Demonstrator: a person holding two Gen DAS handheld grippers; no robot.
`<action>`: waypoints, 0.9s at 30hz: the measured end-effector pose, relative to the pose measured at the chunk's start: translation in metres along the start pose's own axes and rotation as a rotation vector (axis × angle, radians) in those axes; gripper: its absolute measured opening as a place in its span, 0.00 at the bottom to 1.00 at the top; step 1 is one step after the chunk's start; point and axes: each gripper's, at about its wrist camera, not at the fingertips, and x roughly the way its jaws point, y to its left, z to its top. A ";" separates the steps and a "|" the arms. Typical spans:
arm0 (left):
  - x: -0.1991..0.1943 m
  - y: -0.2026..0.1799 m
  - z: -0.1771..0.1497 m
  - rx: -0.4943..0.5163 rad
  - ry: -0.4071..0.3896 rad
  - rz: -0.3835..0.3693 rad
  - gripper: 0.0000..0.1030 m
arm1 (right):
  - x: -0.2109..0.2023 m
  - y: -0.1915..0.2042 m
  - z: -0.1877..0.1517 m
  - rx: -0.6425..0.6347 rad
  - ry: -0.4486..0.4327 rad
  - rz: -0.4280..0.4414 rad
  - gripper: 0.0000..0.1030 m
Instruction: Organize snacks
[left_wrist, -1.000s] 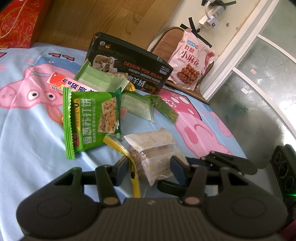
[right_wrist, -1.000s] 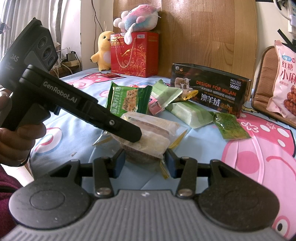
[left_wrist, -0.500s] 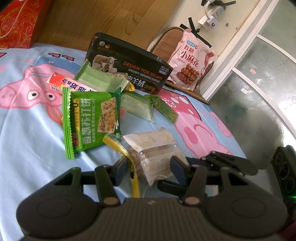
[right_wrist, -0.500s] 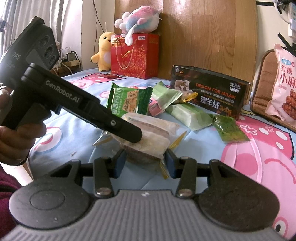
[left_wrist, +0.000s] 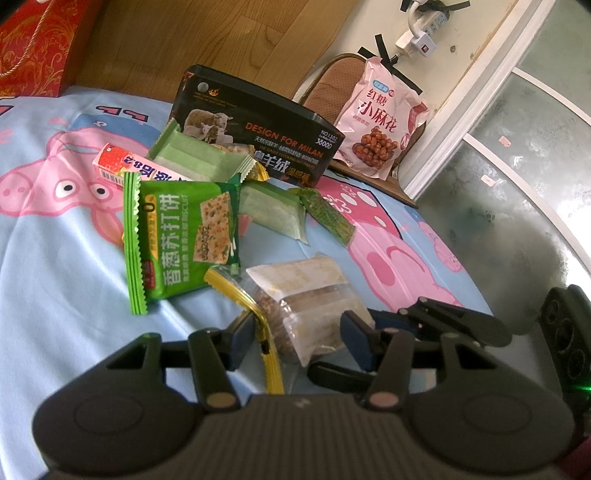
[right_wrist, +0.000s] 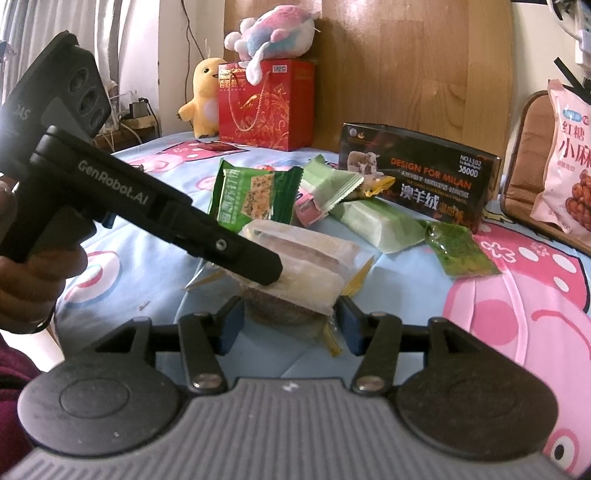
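**Clear plastic packet between both tools**

Clear plastic, with a pale cake and a brown one inside: that is the snack packet (left_wrist: 310, 295) nearest you, lying on the blue pig-print bed sheet (left_wrist: 55, 258). Your left tool (left_wrist: 299, 332) has its fingers parted to either side of the packet's near end; whether the pads press it, you cannot tell from here. Your right tool (right_wrist: 290, 319) likewise stands apart around the same packet (right_wrist: 306, 258), the blue pads just beside its corners, contact unclear. In the right wrist view the left tool's finger (right_wrist: 236, 254) rests across the packet's top.

Just behind lies the green biscuit pack (left_wrist: 181, 240), with a yellow-edged wrapper (left_wrist: 243, 306) beside the packet. Further back sit a pale green wafer pack (left_wrist: 273, 210), a small dark green sachet (left_wrist: 327, 216), another pale green pack (left_wrist: 199, 160) and a pink box (left_wrist: 122, 166). Beyond them stands the black box (left_wrist: 258, 136), open side hidden. Farthest, a pink snack bag (left_wrist: 380, 122) leans on a chair, and a red gift bag (right_wrist: 266, 103) carries a plush toy (right_wrist: 273, 29).
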 end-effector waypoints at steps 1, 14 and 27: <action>0.000 0.000 0.000 0.000 0.000 0.000 0.50 | 0.000 0.001 0.000 -0.004 -0.002 -0.003 0.54; 0.000 -0.001 0.000 0.001 -0.004 -0.002 0.50 | -0.003 0.002 -0.001 -0.020 -0.018 -0.013 0.49; -0.002 -0.007 0.001 0.033 -0.030 0.000 0.50 | -0.010 0.002 -0.002 -0.017 -0.065 -0.016 0.45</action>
